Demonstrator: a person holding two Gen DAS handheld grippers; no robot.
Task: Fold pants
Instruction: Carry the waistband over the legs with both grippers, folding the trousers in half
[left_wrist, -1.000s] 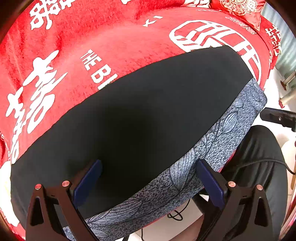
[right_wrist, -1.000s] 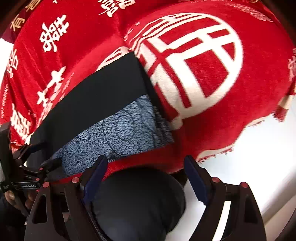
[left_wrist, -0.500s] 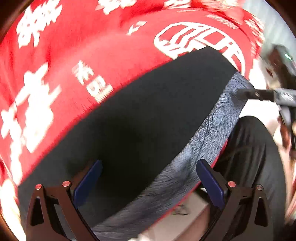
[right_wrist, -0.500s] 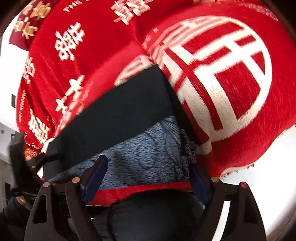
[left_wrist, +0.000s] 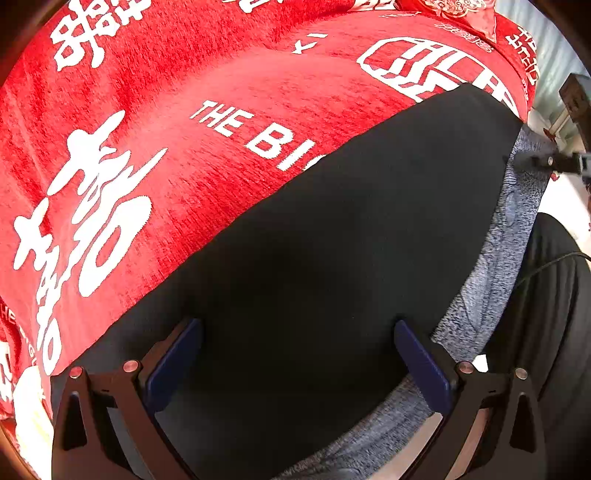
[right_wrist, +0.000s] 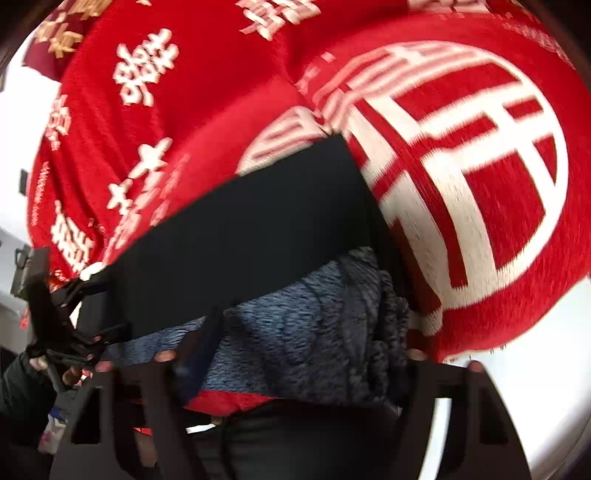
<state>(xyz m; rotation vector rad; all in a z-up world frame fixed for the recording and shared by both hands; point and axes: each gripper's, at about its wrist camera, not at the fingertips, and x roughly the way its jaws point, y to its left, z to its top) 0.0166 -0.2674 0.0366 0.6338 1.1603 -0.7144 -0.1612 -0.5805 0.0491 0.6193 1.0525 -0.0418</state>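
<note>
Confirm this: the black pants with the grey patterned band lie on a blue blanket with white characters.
Not quite. The blanket is red, not blue, as the left wrist view shows. The rest holds: the black pants with the grey patterned band lie on it, white characters included.

A big red blanket (left_wrist: 229, 155) with white signs and letters covers the bed or bench; I cannot tell which. Beside its fringed edge the floor (right_wrist: 535, 369) is pale and bright. Far off, at the right rim of the left view, stands a light striped wall (left_wrist: 554, 62).
</note>
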